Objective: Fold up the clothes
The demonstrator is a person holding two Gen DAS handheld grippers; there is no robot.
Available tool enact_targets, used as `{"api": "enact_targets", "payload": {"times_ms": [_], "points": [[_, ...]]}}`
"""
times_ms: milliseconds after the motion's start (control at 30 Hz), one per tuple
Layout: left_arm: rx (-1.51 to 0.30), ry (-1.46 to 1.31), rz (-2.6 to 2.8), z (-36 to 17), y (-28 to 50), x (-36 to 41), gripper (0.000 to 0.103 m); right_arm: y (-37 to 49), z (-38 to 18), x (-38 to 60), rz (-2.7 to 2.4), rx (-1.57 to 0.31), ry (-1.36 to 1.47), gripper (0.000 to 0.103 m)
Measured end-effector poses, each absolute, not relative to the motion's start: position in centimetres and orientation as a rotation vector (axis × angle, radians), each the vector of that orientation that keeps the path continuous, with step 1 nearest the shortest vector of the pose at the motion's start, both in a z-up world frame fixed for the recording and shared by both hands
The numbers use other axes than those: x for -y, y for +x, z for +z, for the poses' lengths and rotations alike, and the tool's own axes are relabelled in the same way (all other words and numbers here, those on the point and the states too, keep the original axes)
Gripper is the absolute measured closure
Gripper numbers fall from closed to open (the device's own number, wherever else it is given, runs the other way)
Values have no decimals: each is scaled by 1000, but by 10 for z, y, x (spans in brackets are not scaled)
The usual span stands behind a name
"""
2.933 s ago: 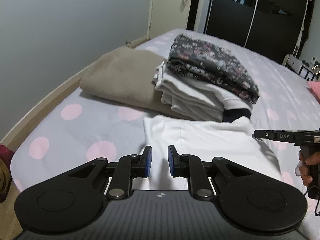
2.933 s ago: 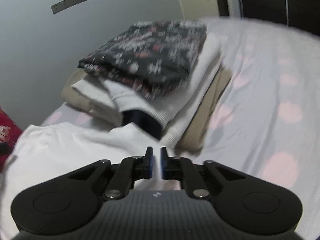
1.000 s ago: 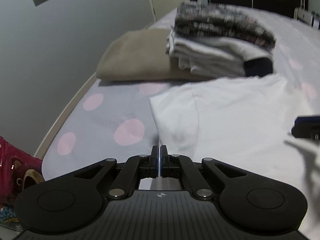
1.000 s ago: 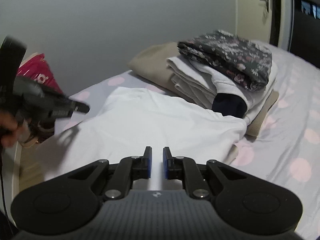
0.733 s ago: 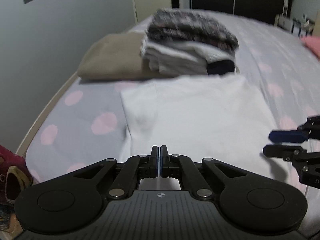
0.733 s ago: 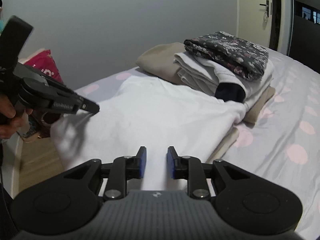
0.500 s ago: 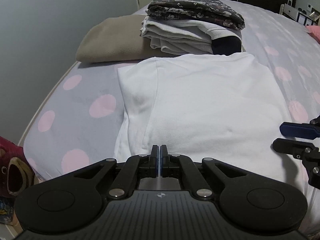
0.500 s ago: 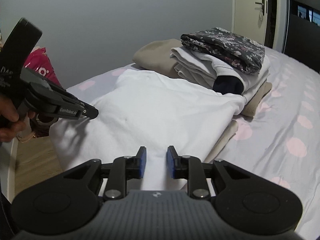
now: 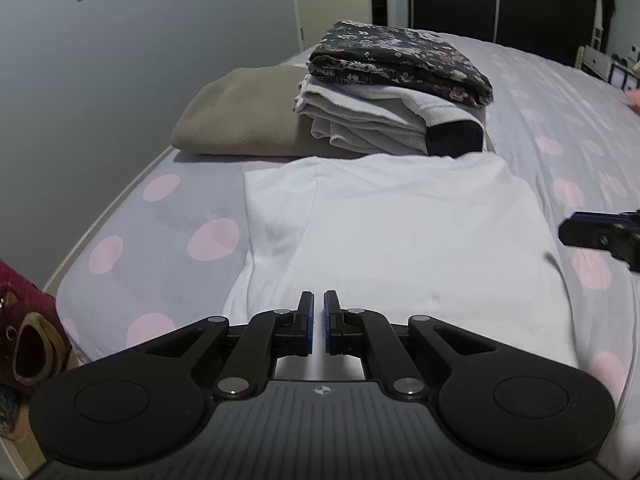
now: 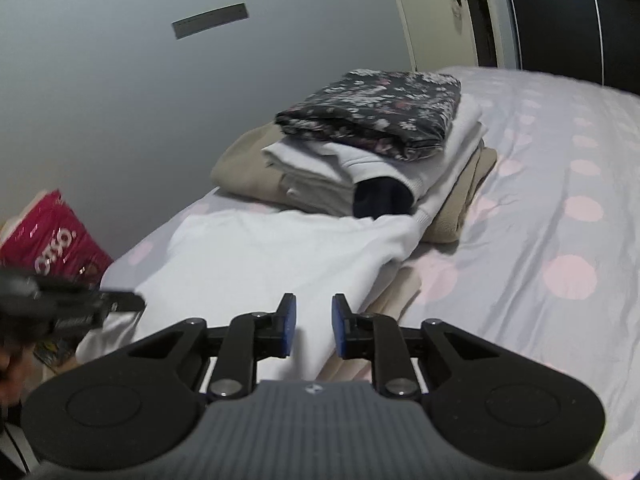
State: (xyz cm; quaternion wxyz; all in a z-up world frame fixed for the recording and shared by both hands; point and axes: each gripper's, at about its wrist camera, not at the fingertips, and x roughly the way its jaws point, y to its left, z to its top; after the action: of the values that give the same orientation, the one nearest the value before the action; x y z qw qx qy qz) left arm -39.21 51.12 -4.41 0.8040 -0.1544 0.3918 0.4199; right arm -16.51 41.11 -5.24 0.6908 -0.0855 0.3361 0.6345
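White garment lies spread flat on the near end of the bed, folded into a rough rectangle, left sleeve edge tucked under along the left side. Its far edge touches the base of the folded stack. The stack: floral dark garment on top, white and grey folded pieces under it, a dark navy item poking out at the front, all resting on a beige blanket. Bedsheet is pale lilac with pink dots.

Left gripper hovers over the near hem of the white garment, jaws slightly parted with a narrow gap, nothing between them. Right gripper sits over the right near edge of the same garment, jaws clearly apart, empty. Beige fabric layers show under that garment edge in the right wrist view. Each gripper appears at the frame edge of the other's view; the left one is blurred there.

Red printed bag stands on the floor left of the bed. Grey wall, cream door, dark wardrobe behind.
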Motion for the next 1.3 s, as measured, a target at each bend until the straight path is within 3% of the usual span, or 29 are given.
{"api": "enact_targets", "payload": {"times_ms": [133,233,333,400,600,833,933,1000,1067,1200,1300], "points": [[-852,-342,902,-46,-381,-517,101,-127,-60,-432,1352,-879,-80,66],[-848,-357,901,-48,-381,-520,101,-107,-72,-449,1331,-985,-43,65],[-834,-366,888,-49,-384,-523,101,-94,-85,-461,1334,-1081,18,74],[-825,-370,878,-50,-387,-524,100,-90,-92,-466,1337,-1118,32,89],[-815,-380,859,-50,-389,-527,99,-91,-98,-468,1285,-1101,-21,89],[-800,-367,883,-45,-393,-519,98,-103,-76,-439,1288,-948,-113,84],[-769,-376,897,-36,-400,-509,96,-121,-61,-416,1337,-845,-178,64],[-739,-397,897,-29,-404,-500,87,-135,-52,-399,1381,-797,-208,52],[-707,-430,911,-24,-407,-490,76,-148,-45,-382,1433,-768,-223,44],[-681,-429,931,-22,-405,-459,72,-175,-31,-352,1490,-711,-268,33],[-685,-417,958,-21,-402,-436,59,-190,-22,-331,1508,-653,-272,24]]}}
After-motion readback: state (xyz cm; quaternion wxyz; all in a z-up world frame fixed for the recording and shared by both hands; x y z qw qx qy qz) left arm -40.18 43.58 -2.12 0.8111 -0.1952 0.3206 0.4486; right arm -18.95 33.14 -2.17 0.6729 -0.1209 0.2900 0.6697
